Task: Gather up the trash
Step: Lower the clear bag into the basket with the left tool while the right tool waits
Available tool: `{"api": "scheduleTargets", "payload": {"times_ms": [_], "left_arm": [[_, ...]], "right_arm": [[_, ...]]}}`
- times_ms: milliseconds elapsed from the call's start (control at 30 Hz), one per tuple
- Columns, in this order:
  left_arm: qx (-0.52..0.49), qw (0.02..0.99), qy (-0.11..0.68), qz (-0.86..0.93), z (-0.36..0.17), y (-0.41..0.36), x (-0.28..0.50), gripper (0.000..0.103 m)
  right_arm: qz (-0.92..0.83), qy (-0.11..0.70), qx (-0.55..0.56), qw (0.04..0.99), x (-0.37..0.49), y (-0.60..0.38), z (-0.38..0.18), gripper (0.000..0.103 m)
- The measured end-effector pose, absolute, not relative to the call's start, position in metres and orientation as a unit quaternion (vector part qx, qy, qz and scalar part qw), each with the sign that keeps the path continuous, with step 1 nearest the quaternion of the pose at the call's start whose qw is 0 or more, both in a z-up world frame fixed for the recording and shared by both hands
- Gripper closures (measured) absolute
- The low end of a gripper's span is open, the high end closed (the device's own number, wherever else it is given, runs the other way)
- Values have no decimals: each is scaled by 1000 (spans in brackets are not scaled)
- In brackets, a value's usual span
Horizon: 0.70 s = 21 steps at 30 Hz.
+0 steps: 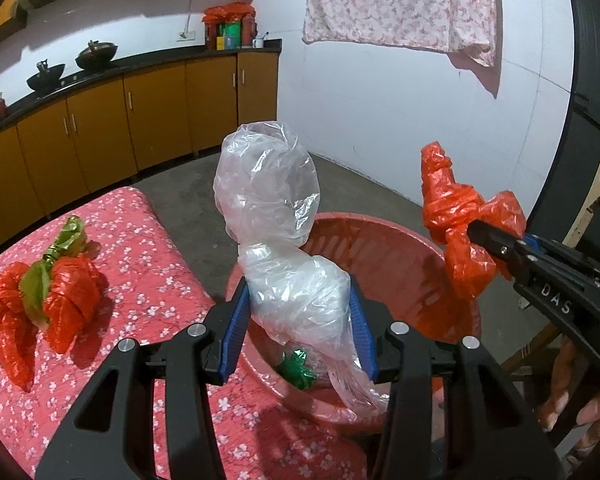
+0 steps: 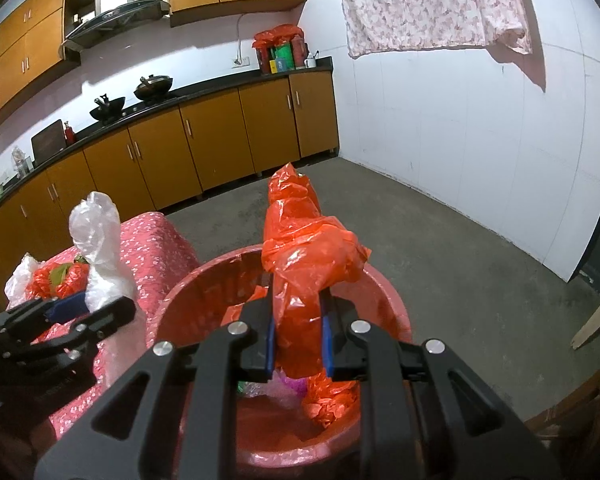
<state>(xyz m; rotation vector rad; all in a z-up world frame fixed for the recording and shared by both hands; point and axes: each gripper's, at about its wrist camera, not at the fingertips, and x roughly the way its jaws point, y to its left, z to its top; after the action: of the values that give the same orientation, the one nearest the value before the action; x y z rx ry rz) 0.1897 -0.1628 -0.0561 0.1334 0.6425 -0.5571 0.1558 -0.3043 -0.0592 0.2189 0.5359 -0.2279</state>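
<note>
My left gripper (image 1: 298, 312) is shut on a crumpled clear plastic bag (image 1: 272, 200), which stands up between its blue pads over the near rim of the red plastic basket (image 1: 404, 248). My right gripper (image 2: 298, 330) is shut on a knotted red plastic bag (image 2: 304, 240) above the same basket (image 2: 204, 292). In the left wrist view that red bag (image 1: 460, 208) and right gripper (image 1: 488, 240) hang at the basket's right side. Green foil (image 1: 296, 366) and other scraps lie in the basket. A red and green bag bundle (image 1: 48, 284) lies on the pink floral cloth.
The pink floral cloth (image 1: 148, 256) covers a surface left of the basket. Brown kitchen cabinets (image 2: 220, 136) with woks line the far wall. Grey concrete floor (image 2: 460, 248) spreads beyond the basket. A floral sheet (image 2: 432, 4) hangs on the white wall. A hand (image 1: 580, 404) shows at lower right.
</note>
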Motion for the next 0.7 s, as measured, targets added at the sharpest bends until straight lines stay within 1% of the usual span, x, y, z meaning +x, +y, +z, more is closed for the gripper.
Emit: {"api": "scheduleTargets", "payload": {"times_ms": [433,500,567,600,700], "left_arm": [[75,901,323,-281,-68,-181,198,56],[76,899,325,-283,-69,-187,201,55],[80,899,325,-282,-70,-189,203,54],[81,899,327,-281,-71,-190,204,52],[81,897,334,-279,-75,-190,207,51]], "right_arm": [[-111,268,123,949,168,-319,-65,85],[-109,267,123,950,170,-321,-65,84],[-108,264,126,950,171,-323,-65,80],[-106,263,129,950,172,-325,-65,80],[-103,260,139,950,173,-328,-66,77]]}}
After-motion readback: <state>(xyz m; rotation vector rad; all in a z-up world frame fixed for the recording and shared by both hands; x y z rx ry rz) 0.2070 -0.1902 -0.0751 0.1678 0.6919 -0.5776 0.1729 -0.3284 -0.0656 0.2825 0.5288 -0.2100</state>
